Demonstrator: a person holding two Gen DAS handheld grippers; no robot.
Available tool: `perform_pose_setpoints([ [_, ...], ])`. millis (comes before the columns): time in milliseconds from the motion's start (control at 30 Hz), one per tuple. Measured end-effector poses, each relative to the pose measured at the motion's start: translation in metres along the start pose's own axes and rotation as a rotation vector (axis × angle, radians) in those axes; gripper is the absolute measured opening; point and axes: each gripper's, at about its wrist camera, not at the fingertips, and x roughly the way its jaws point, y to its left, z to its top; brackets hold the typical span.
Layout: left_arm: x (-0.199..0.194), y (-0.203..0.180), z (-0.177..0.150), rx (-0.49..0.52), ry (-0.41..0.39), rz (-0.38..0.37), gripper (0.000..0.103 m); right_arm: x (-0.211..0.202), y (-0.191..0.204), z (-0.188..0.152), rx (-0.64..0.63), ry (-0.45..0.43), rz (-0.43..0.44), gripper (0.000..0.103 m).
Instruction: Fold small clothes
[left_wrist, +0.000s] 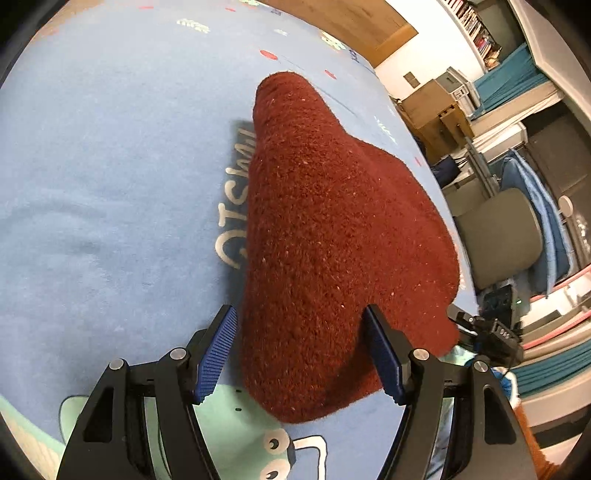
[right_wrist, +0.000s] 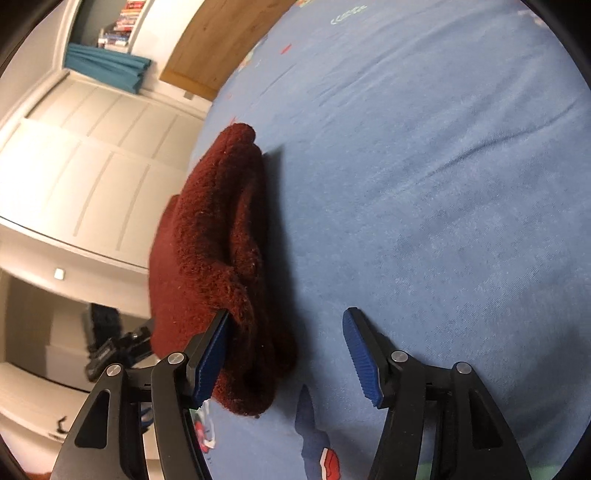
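Maroon knit garment (left_wrist: 332, 240), small and thick, lies on the blue printed bedspread (left_wrist: 110, 184) near the bed's edge, its nubby wool pilled with pale flecks. From the left wrist view it reads as a rounded, tapering mound narrowing to a blunt tip at the far end; from the right it shows bunched, rolled layers with a deep crease along the middle (whether that is a finished fold or only a crumple cannot be told).

Your left gripper (left_wrist: 301, 354) straddles the near end of the cloth, its fingers spread wide and its ribbed blue pads standing clear on either side, pinching nothing. Your right gripper (right_wrist: 284, 362) is also spread: one pad sits against the fuzzy hem, the other is well apart over bare bedspread, so nothing is clamped there either.

Likely trouble from here: the wool is bulky and springy, so a pinch may catch only the top layer and let the rest slump open. Since the garment sits close to the mattress edge, a sideways drag could push it off. Ribbed pads may also snag loose loops and pull the knit out of shape.

Beyond the bed stand white panelled cupboard doors (right_wrist: 85, 177), a wooden headboard (right_wrist: 221, 48), and a padded grey chair (left_wrist: 498, 236).
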Motion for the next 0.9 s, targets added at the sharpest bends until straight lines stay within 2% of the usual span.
perform_pose_setpoints([
  [100, -0.005, -0.021, -0.002, 0.045, -0.016, 0.079, 0.065, 0.007, 0.029, 0.005, -0.047, 0.002, -0.115, 0.063],
  [167, -0.015, -0.040, -0.009, 0.108, -0.048, 0.154, 0.064, -0.001, 0.037, 0.004, -0.077, -0.007, -0.181, 0.063],
  [233, -0.028, -0.053, -0.018, 0.147, -0.085, 0.193, 0.064, -0.011, 0.053, 0.001, -0.116, -0.027, -0.243, 0.064],
  [433, -0.063, -0.100, -0.050, 0.193, -0.209, 0.314, 0.064, -0.041, 0.098, -0.032, -0.208, -0.105, -0.333, 0.064],
  [567, -0.085, -0.122, -0.073, 0.213, -0.265, 0.386, 0.065, -0.070, 0.121, -0.062, -0.264, -0.157, -0.364, 0.065],
  [667, -0.095, -0.130, -0.088, 0.242, -0.294, 0.446, 0.073, -0.086, 0.134, -0.085, -0.303, -0.190, -0.396, 0.065],
  [833, -0.116, -0.141, -0.119, 0.264, -0.338, 0.507, 0.076, -0.113, 0.151, -0.128, -0.336, -0.232, -0.439, 0.067],
  [900, -0.122, -0.142, -0.128, 0.274, -0.356, 0.530, 0.084, -0.116, 0.156, -0.137, -0.341, -0.240, -0.448, 0.068],
])
